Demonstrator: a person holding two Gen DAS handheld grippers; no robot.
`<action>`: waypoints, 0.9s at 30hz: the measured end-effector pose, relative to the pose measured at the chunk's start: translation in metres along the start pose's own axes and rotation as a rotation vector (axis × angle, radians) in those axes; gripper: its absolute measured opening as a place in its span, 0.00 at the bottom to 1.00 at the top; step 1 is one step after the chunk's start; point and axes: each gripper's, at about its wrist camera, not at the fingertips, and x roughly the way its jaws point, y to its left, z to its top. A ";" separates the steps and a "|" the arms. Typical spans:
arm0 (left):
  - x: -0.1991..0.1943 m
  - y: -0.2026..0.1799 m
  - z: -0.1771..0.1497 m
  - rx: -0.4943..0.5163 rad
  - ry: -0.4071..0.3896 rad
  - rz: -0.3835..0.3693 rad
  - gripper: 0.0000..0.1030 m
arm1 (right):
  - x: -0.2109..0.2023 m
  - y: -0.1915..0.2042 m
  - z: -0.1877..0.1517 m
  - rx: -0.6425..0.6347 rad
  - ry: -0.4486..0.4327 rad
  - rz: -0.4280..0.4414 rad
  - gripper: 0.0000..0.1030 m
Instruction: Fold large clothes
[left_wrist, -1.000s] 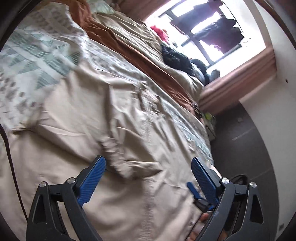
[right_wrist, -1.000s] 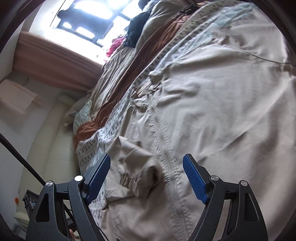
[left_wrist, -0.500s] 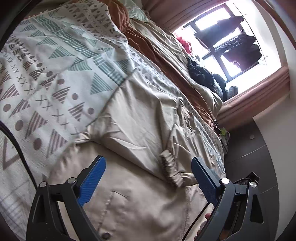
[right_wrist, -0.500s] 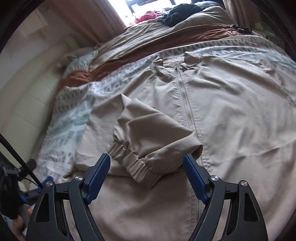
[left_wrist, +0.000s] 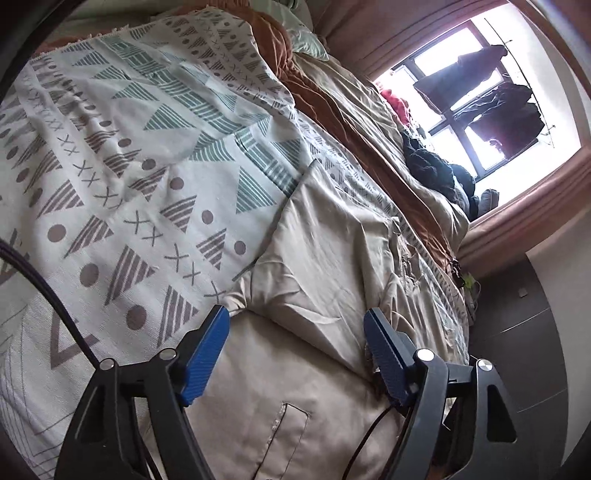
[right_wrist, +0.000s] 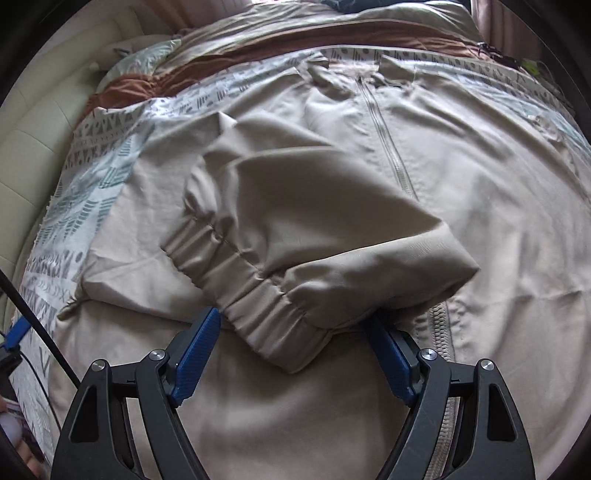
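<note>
My beige zip jacket (right_wrist: 461, 177) lies front-up across the patterned bedspread (left_wrist: 110, 177), filling the middle and lower part of both views. One sleeve is folded in over the chest, its elastic cuff (right_wrist: 258, 295) at lower centre, between the spread fingers of my right gripper (right_wrist: 291, 354). Nothing is pinched there. My left gripper (left_wrist: 295, 354) has just been narrowing, though its fingers are apart too, straddling the folded sleeve at the jacket's side edge. To do this well, I would judge: grip cuff and sleeve fold together, pull the sleeve flat and straight beside the zip (right_wrist: 388, 144), then smooth it.
</note>
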 end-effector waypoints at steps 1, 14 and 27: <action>0.001 -0.001 0.001 0.006 -0.003 0.011 0.74 | 0.001 0.001 0.001 -0.014 -0.007 -0.008 0.72; 0.007 -0.022 -0.011 0.042 -0.005 0.024 0.74 | -0.047 -0.067 0.006 0.201 -0.145 0.170 0.14; 0.024 -0.032 -0.017 0.110 0.024 0.094 0.74 | -0.068 -0.215 -0.021 0.635 -0.239 0.302 0.63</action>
